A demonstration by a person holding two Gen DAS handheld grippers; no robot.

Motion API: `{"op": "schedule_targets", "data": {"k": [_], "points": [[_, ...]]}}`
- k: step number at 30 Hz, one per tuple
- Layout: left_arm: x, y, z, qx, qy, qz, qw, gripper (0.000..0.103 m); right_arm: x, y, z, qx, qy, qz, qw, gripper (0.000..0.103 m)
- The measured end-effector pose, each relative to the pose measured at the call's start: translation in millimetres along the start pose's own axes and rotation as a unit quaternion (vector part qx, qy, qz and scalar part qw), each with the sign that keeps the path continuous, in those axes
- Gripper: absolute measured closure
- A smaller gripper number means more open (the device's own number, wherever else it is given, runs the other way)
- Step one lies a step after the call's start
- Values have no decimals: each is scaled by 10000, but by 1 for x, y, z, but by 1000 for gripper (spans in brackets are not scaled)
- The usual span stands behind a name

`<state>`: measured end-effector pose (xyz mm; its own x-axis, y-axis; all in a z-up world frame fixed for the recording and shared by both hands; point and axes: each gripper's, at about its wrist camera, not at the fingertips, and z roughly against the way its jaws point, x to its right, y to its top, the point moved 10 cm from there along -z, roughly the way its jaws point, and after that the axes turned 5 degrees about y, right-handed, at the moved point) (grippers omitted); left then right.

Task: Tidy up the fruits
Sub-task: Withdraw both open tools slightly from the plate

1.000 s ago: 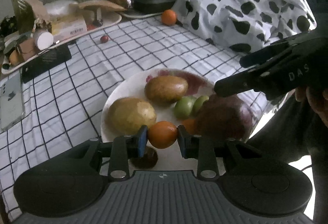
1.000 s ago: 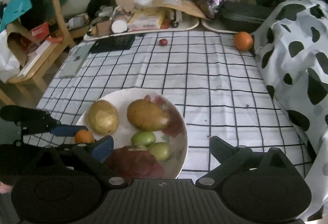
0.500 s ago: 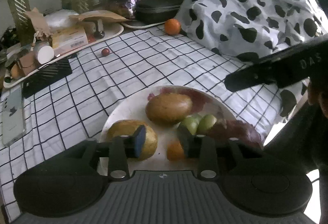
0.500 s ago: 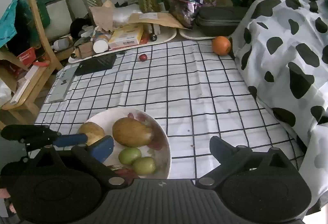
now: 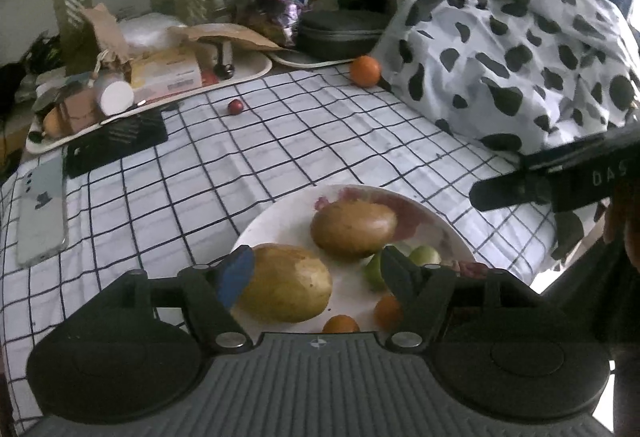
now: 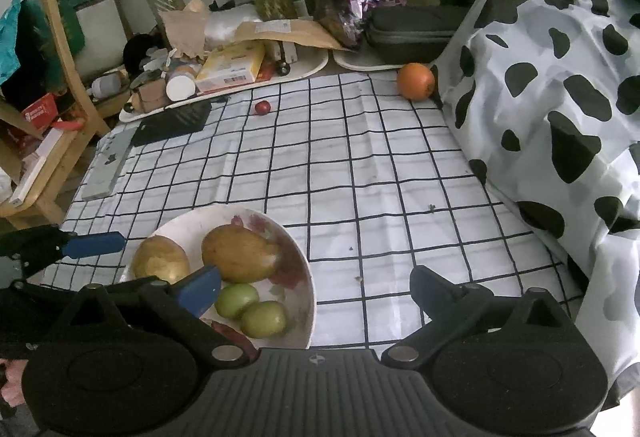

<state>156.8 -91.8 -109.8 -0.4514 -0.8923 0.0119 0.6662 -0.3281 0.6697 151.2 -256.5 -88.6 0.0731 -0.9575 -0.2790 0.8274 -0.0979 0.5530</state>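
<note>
Both my left gripper [image 5: 314, 269] and right gripper [image 6: 314, 287] gaped wide, empty, over the plate [image 6: 306, 277] of fruit. An orange [image 6: 415, 81] sat far across the counter [image 6: 360, 165]. I judged it light, firm, roll-prone; I'd pinch it across its middle.

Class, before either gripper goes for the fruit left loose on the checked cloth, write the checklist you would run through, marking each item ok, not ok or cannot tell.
1. Left gripper empty, jaws apart: ok.
2. Right gripper empty, jaws wide apart: ok.
3. Small orange fruit resting on the plate, clear of the jaws: ok.
4. All fruit on the plate: not ok; the large orange and the small red fruit lie on the checked cloth.
5. Path across the cloth to the large orange unobstructed: ok.
6. Room left on the plate for the large orange: cannot tell.
</note>
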Motion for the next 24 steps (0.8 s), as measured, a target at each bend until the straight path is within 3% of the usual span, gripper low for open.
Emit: {"op": "schedule_targets", "data": {"k": [6,24], "points": [[-6,0,0,-39,9,204,9998,34,-1,-2,-4,-58,-66,53,9999,0],[-10,0,0,-62,208,187,9996,34,4,-5,-8,-127,-304,91,9994,0]]}}
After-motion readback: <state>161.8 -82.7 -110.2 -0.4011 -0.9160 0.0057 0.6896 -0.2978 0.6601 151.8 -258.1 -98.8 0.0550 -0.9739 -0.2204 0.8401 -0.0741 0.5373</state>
